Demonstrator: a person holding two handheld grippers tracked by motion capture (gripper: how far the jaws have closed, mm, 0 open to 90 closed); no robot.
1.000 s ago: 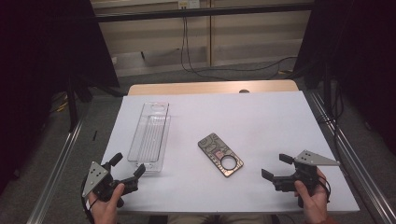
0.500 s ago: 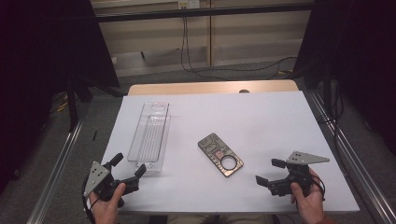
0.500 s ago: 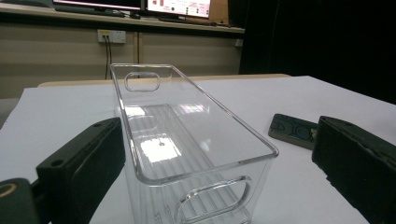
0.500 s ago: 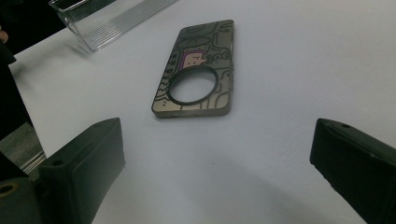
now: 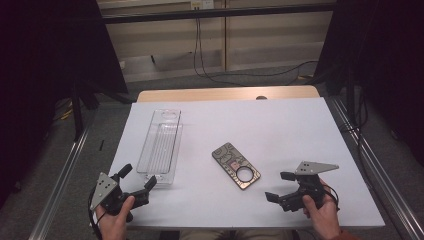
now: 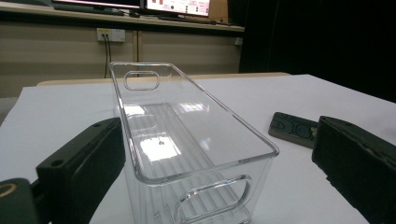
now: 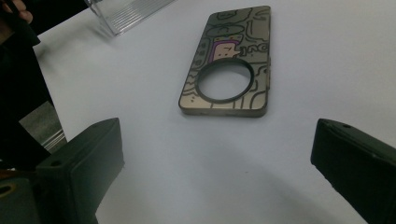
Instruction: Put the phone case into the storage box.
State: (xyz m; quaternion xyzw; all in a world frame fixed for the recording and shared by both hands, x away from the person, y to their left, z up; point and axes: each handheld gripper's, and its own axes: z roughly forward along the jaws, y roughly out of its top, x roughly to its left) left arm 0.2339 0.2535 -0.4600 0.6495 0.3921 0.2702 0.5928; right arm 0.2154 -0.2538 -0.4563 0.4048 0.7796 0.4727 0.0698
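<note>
A clear plastic bin (image 5: pixel 161 146) lies lengthwise on the left half of the white table; its near end (image 6: pixel 196 172) fills the space between my left jaws, with a handle cutout facing me. A dark patterned phone case (image 5: pixel 235 165) with a round ring lies flat at the table's middle; the same case (image 7: pixel 229 65) sits just ahead of my right jaws. My left gripper (image 5: pixel 136 176) is open just short of the bin's near end. My right gripper (image 5: pixel 280 186) is open, a little right of the case, holding nothing.
The white table sheet (image 5: pixel 280 130) ends at a wooden strip (image 5: pixel 227 94) at the back. Metal rails (image 5: pixel 370 160) run along both table sides. Cables (image 5: pixel 240 74) lie on the floor beyond.
My right gripper has shifted left and slightly nearer to the phone case. The left gripper, the bin and the case have stayed put.
</note>
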